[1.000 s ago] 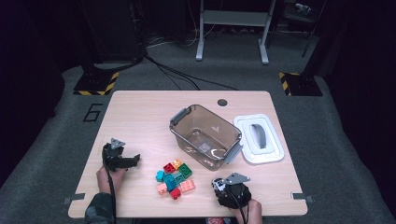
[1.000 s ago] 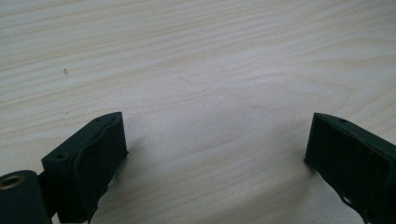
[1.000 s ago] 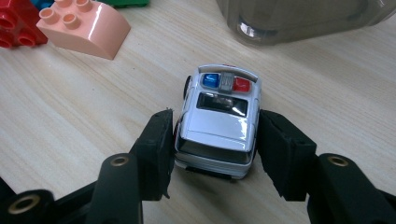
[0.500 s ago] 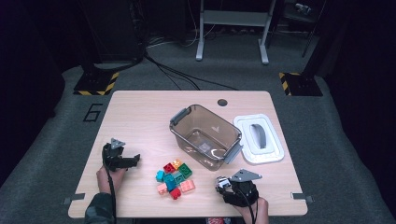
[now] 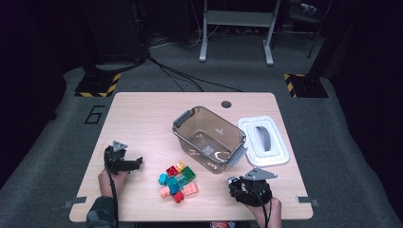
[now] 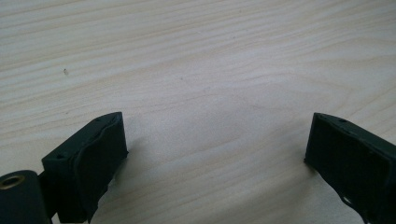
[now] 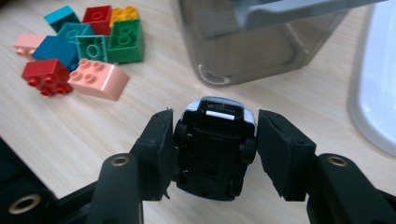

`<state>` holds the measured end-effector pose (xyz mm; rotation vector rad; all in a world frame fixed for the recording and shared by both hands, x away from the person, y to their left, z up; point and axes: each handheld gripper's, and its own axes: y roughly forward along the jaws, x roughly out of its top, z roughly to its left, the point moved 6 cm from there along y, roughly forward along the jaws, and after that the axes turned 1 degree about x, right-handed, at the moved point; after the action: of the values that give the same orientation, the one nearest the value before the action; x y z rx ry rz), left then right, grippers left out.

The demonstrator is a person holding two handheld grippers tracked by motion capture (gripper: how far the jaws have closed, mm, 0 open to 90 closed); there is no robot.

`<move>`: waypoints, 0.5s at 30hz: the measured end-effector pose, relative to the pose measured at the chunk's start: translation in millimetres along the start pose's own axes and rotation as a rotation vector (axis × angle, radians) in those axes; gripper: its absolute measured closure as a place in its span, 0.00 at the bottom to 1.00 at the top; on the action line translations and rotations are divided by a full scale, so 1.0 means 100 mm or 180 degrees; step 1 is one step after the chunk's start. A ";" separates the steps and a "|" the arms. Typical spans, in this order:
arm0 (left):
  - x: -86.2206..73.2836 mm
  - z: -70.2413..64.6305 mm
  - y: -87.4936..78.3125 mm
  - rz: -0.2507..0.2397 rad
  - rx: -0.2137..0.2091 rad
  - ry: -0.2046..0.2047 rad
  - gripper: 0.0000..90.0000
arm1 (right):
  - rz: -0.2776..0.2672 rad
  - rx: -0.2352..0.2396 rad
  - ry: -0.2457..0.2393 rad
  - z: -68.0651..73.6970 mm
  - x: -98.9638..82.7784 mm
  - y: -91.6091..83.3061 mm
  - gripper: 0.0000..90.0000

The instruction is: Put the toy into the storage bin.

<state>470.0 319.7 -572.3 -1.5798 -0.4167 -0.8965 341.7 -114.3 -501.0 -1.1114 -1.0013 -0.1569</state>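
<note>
Two claws over the bench, one of them carrying a toy car.
Right claw (image 7: 212, 140) is gripping a small toy car (image 7: 212, 149) underside-up between its pads, near the bench's (image 5: 142, 118) front edge, just in front of the clear storage bin (image 5: 209, 137) and right of the brick pile (image 5: 177, 180). Left claw (image 6: 215, 149) is sitting released, jaws standing wide over bare wood. White lid (image 5: 263, 141) is lying beside the bin.

A heap of coloured bricks (image 5: 177, 180) — beside a clear bin (image 5: 209, 139), white lid (image 5: 263, 140) alongside.
</note>
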 end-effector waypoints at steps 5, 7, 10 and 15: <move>0.00 0.00 0.00 0.0003 -0.0001 0.0000 0.06 | -0.0076 -0.0130 0.0070 -0.22 0.05 -0.08 0.52; 0.00 0.00 0.00 0.0006 0.0000 -0.0003 0.06 | -0.0100 -0.0180 0.0113 -0.30 0.07 -0.11 0.52; 0.00 0.00 0.00 0.0002 0.0001 -0.0004 0.06 | -0.0116 -0.0233 0.0146 -0.38 0.08 -0.14 0.52; 0.00 0.00 0.00 0.0003 0.0001 -0.0003 0.06 | -0.0132 -0.0373 0.0226 -0.62 0.14 -0.17 0.52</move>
<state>469.9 319.6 -572.2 -1.5802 -0.4167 -0.8951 377.2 -167.5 -484.5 -1.1840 -0.9617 -0.2897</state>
